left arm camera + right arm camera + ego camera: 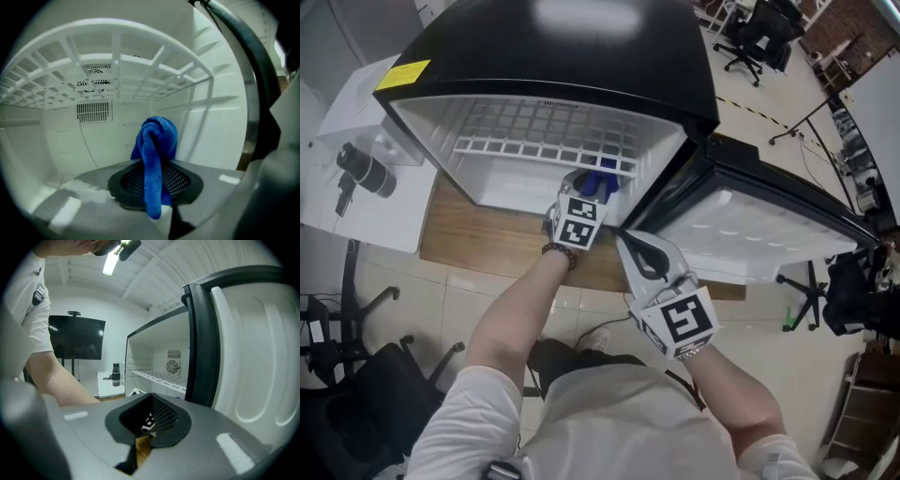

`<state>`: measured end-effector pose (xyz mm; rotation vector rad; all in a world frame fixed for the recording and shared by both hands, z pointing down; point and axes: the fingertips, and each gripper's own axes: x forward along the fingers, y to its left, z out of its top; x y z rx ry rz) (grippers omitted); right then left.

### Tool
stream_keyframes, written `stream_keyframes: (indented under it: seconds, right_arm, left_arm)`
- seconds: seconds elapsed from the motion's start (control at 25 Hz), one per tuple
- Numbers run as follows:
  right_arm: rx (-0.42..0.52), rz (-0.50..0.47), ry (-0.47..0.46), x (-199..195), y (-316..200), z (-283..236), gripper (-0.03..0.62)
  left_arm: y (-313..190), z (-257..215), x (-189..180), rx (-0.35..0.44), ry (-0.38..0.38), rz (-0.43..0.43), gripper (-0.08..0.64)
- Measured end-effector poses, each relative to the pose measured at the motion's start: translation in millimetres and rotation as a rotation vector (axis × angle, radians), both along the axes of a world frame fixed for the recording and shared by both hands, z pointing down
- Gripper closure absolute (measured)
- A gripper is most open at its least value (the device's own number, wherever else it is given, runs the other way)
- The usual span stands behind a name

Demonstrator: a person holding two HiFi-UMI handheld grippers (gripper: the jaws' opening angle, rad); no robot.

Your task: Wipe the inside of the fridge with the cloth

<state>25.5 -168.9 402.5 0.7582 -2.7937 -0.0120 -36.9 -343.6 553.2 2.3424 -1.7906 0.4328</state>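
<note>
1. One blue cloth (154,159), pinched in the left gripper (586,199), jaws part closed on it; inside the one fridge (581,56), under its white shelf (117,61).
2. Right gripper (150,418): jaws fully together, empty, outside by the open door (750,225).
3. Only the head view shows the yellow label (403,74) on the fridge top; writing unreadable.

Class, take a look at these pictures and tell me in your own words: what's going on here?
A person stands at an open fridge on a wooden table, with a gripper in each hand. The left gripper is inside the fridge, below the white shelf, clamped on a blue cloth. Whether the cloth touches a wall can't be told. The right gripper is shut and empty, outside, beside the open door.
</note>
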Motion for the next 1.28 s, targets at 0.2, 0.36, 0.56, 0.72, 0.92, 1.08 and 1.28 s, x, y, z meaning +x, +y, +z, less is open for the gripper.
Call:
stream_keyframes:
  seconds: [0.2, 0.36, 0.56, 0.72, 0.92, 1.08, 1.28]
  right_arm:
    - [-0.013, -0.014, 0.024, 3.0, 1.4, 1.9, 0.573]
    - [-0.033, -0.035, 0.06, 2.1, 4.8, 7.6, 0.536]
    - [-0.07, -0.066, 0.111, -6.7, 11.7, 16.7, 0.464]
    - [-0.093, -0.068, 0.139, -11.8, 15.6, 21.6, 0.414]
    - [-0.131, -0.09, 0.144, -19.0, 25.1, 18.7, 0.372]
    - [-0.13, -0.112, 0.145, -26.2, 37.9, 11.7, 0.37]
    - [-0.124, -0.128, 0.143, -34.3, 56.0, 2.4, 0.355]
  left_arm:
    - [38.1, -9.7, -2.3, 0.004, -0.009, 0.031, 0.492]
    - [73.0, -24.1, -0.7, 0.014, -0.006, 0.083, 0.492]
    - [116.9, -48.7, 6.0, 0.037, 0.013, 0.182, 0.492]
    - [146.8, -70.3, 10.6, 0.059, 0.021, 0.288, 0.492]
    - [178.1, -97.1, 14.0, 0.081, 0.044, 0.449, 0.492]
    - [198.6, -113.9, 18.8, 0.081, 0.058, 0.596, 0.492]
    - [224.1, -135.0, 22.9, 0.096, 0.067, 0.779, 0.491]
